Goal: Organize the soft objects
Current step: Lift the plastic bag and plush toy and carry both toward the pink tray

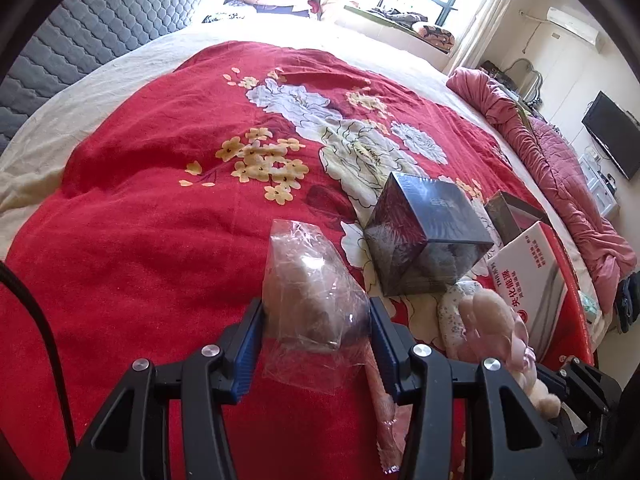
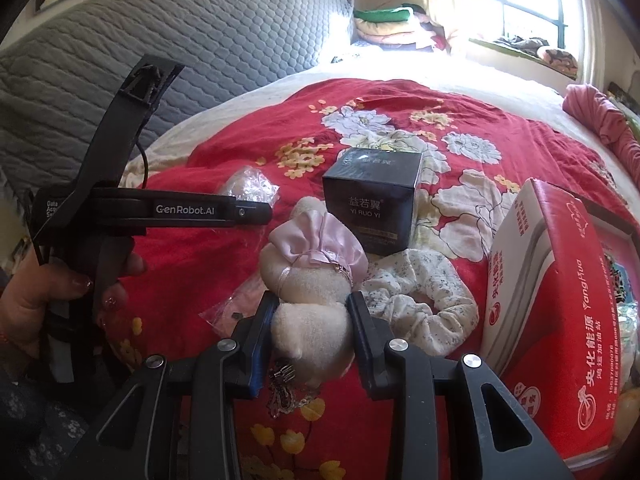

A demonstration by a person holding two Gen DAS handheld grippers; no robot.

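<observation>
My left gripper (image 1: pixel 316 312) is shut on a brownish soft item in a clear plastic bag (image 1: pixel 312 288), held just above the red flowered blanket (image 1: pixel 160 220); the bag also shows in the right wrist view (image 2: pixel 248 186). My right gripper (image 2: pixel 310 326) is shut on a cream plush toy with a pink satin bow (image 2: pixel 310 280); the toy also shows in the left wrist view (image 1: pixel 496 328). A white floral scrunchie (image 2: pixel 424 300) lies right of the toy. A pink item in a plastic wrapper (image 1: pixel 384 400) lies under the left gripper.
A dark cube box (image 2: pixel 372 200) stands behind the toy, also in the left wrist view (image 1: pixel 424 236). A red and white carton (image 2: pixel 552 300) lies at the right. A grey quilted headboard (image 2: pixel 160 60) and folded bedding (image 2: pixel 384 24) are at the back. A pink quilt (image 1: pixel 560 184) lies along the bed's right edge.
</observation>
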